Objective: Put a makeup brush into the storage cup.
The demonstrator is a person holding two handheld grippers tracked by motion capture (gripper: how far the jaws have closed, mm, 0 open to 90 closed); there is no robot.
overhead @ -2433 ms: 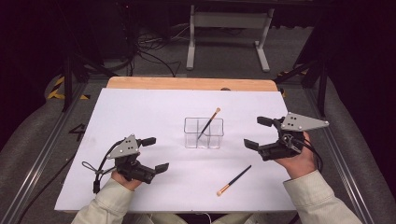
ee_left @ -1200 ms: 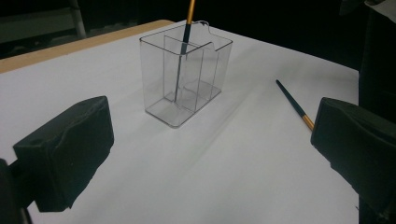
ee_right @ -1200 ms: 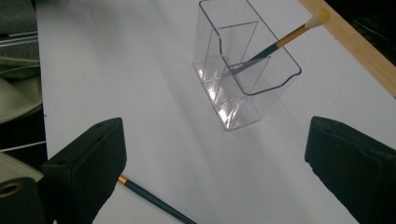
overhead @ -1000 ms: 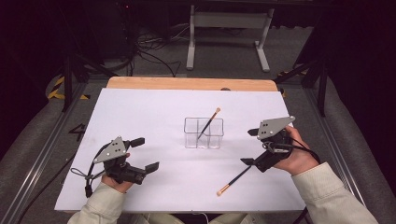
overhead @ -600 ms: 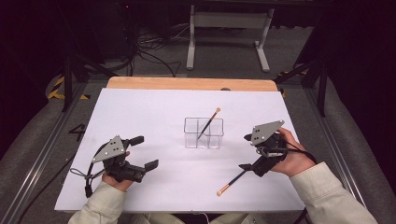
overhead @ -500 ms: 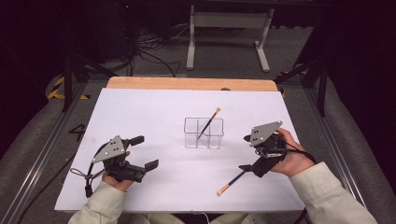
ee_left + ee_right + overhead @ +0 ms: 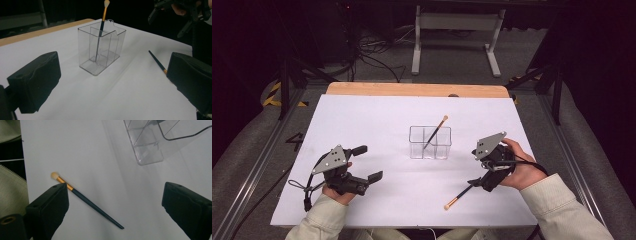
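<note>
Near the front left corner of the white surface (image 7: 377, 120), the left gripper (image 7: 368, 162) rests in the person's left hand (image 7: 337, 192), its fingers (image 7: 35, 80) spread wide with nothing between them. In the left gripper view those fingers frame the clear organizer and the loose brush on the sheet beyond.

At the middle of the surface stands a clear plastic organizer (image 7: 430, 142), upright, split by inner walls into compartments. One makeup brush (image 7: 435, 132) leans inside it, pale tip up and tilted toward the far right corner; which compartment its foot sits in cannot be told for certain.

Toward the front edge, right of centre, a second brush (image 7: 459, 195) lies flat on the surface, its pale bristle end and gold ferrule toward the front edge, its dark handle running up toward the right gripper (image 7: 479, 180). That gripper, held in the right hand (image 7: 522, 172), hangs low over the handle end, fingers (image 7: 48, 207) wide apart and holding nothing; in the right gripper view the brush lies between them, apart from both.
</note>
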